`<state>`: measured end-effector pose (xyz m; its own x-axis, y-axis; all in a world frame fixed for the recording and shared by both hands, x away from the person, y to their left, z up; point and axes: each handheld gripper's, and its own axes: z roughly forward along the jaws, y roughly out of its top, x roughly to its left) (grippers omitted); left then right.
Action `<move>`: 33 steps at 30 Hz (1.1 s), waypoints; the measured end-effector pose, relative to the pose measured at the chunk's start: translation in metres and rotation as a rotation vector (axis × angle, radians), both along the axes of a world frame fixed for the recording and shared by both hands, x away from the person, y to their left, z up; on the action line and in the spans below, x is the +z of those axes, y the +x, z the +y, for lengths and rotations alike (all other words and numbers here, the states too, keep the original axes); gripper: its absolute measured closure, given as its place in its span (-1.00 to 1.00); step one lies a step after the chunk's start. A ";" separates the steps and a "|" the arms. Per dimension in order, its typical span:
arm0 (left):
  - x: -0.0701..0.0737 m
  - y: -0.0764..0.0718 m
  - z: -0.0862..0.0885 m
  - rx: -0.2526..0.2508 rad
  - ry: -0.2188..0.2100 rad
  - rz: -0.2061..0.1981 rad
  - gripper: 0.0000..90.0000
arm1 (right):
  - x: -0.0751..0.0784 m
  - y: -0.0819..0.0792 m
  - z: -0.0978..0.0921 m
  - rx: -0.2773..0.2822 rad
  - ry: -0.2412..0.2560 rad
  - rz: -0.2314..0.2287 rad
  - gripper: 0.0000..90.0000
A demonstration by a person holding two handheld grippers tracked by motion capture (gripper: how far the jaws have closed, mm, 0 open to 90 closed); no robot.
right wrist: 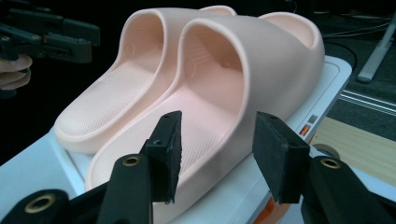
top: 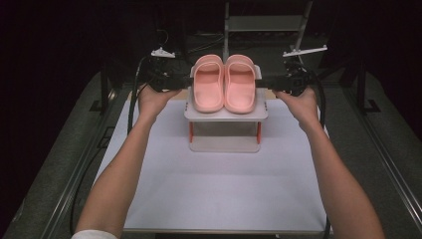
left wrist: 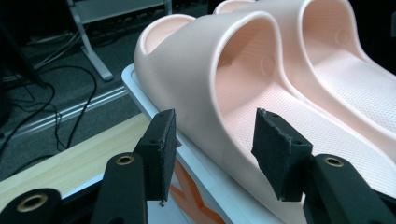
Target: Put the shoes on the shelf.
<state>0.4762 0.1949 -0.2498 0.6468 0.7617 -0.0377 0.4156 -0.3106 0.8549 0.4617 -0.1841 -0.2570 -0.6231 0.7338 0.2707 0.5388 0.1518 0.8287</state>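
Two pink slide slippers stand side by side on a small white stand with orange legs. My left gripper reaches the left slipper from the left. In the left gripper view it is open, its jaws straddling that slipper's outer side wall without clamping it. My right gripper comes in from the right at the right slipper. In the right gripper view it is open too, with the near slipper's side wall between the pads.
The stand sits at the back of a white mat on the table. A metal frame and cables lie behind it in the dark. The left gripper and its hand show beyond the slippers in the right gripper view.
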 end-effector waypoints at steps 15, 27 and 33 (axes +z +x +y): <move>-0.004 -0.016 0.014 0.005 -0.010 -0.007 -0.02 | -0.006 -0.022 -0.021 0.018 0.055 -0.010 0.12; -0.007 -0.027 0.026 0.011 -0.026 -0.009 -0.08 | -0.006 -0.035 -0.024 0.040 0.065 -0.023 0.10; -0.010 -0.032 0.031 0.018 -0.033 -0.005 -0.16 | -0.011 -0.041 -0.024 0.049 0.069 -0.020 0.07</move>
<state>0.4446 0.2260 -0.2598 0.6336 0.7713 -0.0601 0.4165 -0.2746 0.8666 0.4204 -0.2082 -0.2680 -0.6632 0.6827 0.3066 0.5156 0.1198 0.8484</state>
